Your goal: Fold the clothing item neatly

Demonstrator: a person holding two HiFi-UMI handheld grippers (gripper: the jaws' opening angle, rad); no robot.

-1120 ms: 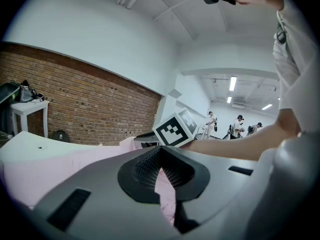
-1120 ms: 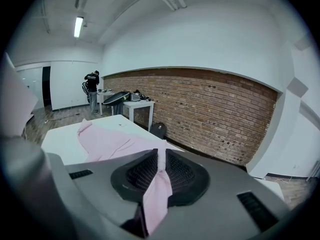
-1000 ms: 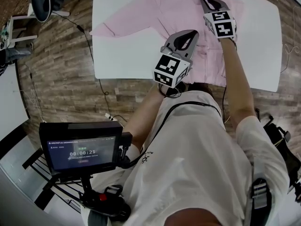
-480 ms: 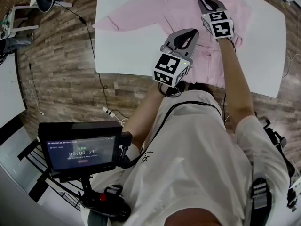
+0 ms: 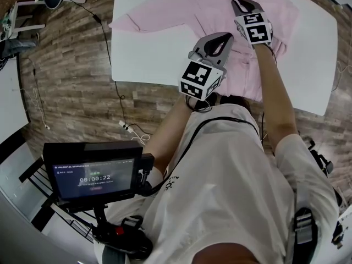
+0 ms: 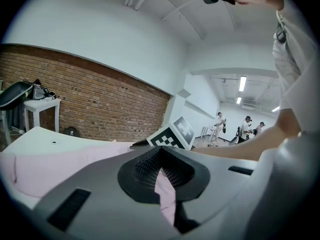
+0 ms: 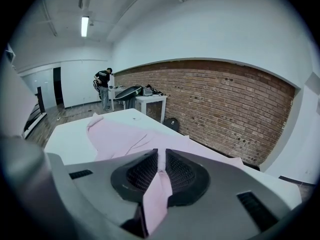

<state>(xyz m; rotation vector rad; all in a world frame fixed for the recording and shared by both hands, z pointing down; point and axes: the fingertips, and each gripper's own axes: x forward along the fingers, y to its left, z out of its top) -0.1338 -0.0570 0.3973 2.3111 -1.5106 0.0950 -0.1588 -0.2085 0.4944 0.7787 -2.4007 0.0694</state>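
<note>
The pink shirt lies spread on the white surface at the top of the head view. One sleeve sticks out to the upper left. The shirt's near edge comes right up to the surface's edge by the person.

The left gripper is in the middle of the frame, over the lower part of the shirt. Its fingers are closed tight on a small fold of pink cloth. The right gripper is higher up and a bit to the right. Its fingers pinch a strip of the same shirt.

What could go wrong? Each gripper holds only a little cloth, so I think a hard tug could pull it out. If one hand goes faster than the other, the fold may come out crooked or bumpy. The sleeve is far from both grippers and may drag and bunch up. A pull toward the person might slide the shirt off the surface.
</note>
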